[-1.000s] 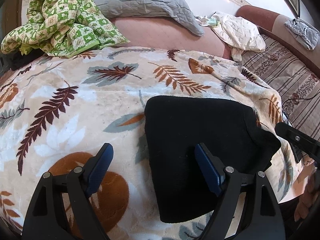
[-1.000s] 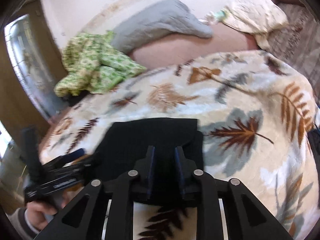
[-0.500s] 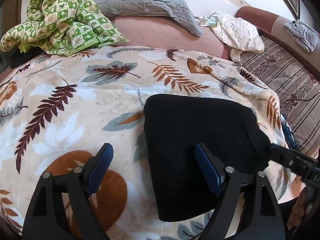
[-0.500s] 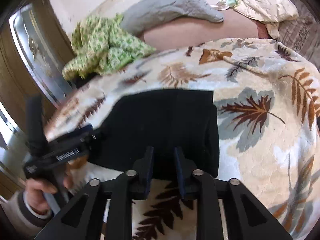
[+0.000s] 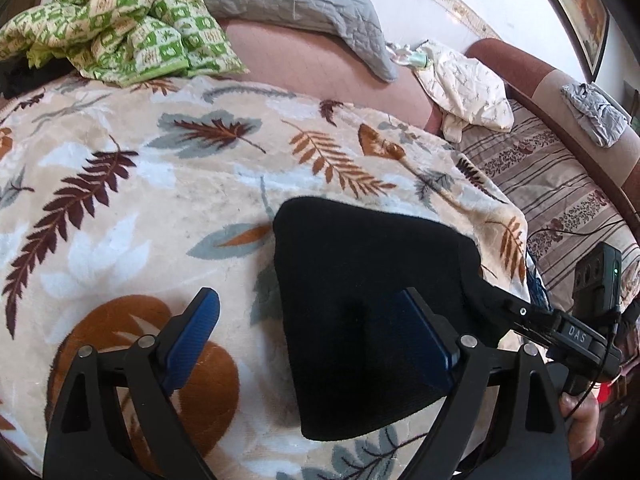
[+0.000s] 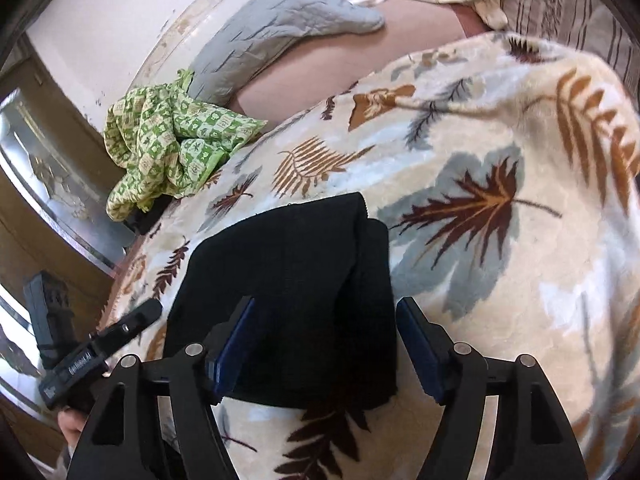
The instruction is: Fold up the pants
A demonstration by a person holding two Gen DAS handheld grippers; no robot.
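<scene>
The black pants [image 5: 360, 300] lie folded into a compact rectangle on the leaf-print blanket [image 5: 160, 200]. In the right wrist view the pants [image 6: 288, 288] show a doubled edge on their right side. My left gripper [image 5: 308, 320] is open and empty, just above the pants' near left edge. My right gripper [image 6: 326, 344] is open over the pants' near edge, holding nothing. The right gripper also shows in the left wrist view [image 5: 520, 312], touching the pants' right corner. The left gripper shows at the lower left of the right wrist view [image 6: 132, 320].
A green checked cloth [image 5: 112, 28] and a grey quilted pillow [image 5: 296, 4] lie at the bed's far side. A cream garment [image 5: 468, 88] lies at the far right. A striped sofa [image 5: 560, 184] with a cable stands right of the bed. The blanket's edge is near.
My right gripper has opened and let go of the pants, which now lie flat. The left gripper has stayed open in place.
</scene>
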